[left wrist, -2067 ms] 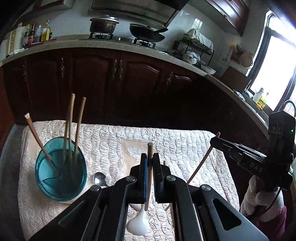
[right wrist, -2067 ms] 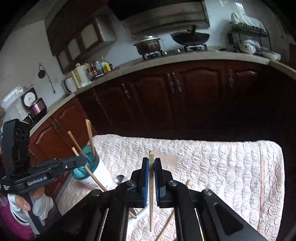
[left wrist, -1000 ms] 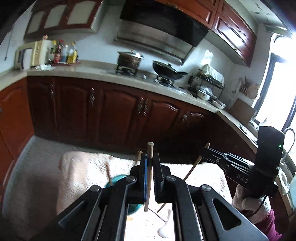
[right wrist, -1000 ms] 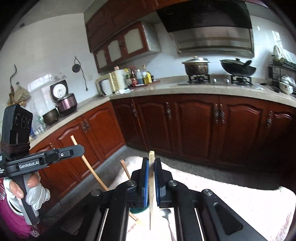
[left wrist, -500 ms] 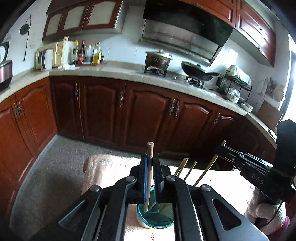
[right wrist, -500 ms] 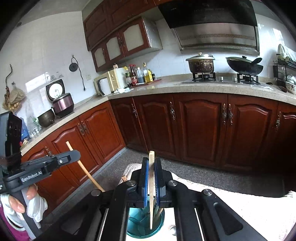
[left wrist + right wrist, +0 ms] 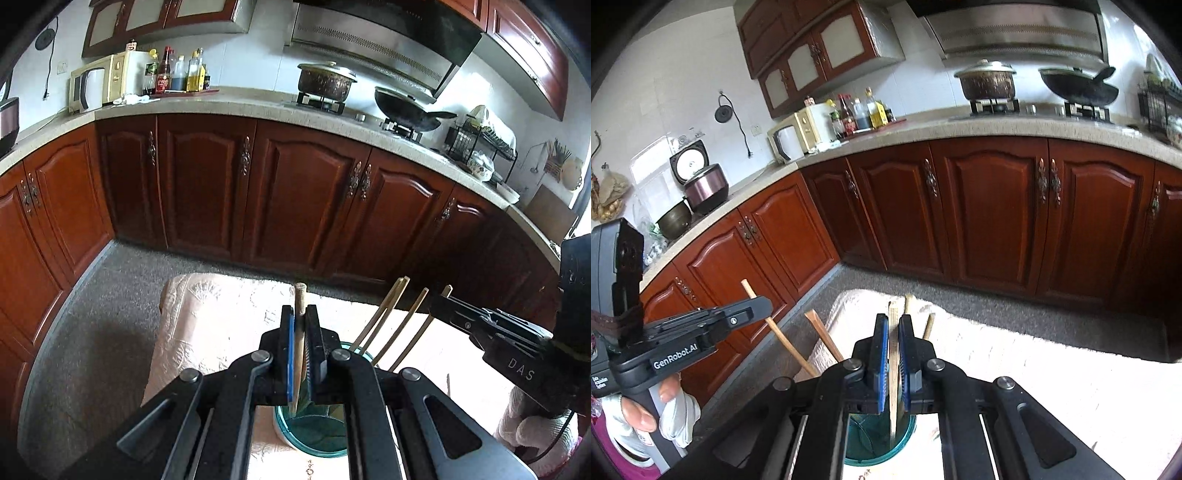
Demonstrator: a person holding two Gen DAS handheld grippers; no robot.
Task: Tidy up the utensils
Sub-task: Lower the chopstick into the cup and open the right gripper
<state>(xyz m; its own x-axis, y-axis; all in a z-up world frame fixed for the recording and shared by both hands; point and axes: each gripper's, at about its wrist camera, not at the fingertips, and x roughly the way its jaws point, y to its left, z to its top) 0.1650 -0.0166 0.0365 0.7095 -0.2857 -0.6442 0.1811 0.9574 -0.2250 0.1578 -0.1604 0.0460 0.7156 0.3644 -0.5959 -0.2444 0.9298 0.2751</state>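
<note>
Both hand-held grippers clenched on one chopstick each: left (image 7: 300, 354), right (image 7: 894, 360), tips over teal cup (image 7: 314, 435). Three chopsticks (image 7: 384, 321) already in; release pending.

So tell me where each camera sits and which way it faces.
Left wrist: on the left gripper, looking along its fingers, down at the cup and out to the cabinets; shows the right gripper and gloved hand.
Right wrist: on the right gripper, above the cup; shows the left gripper.
Shared: cup, stove pot and wok; each gripper clamps a chopstick.
</note>
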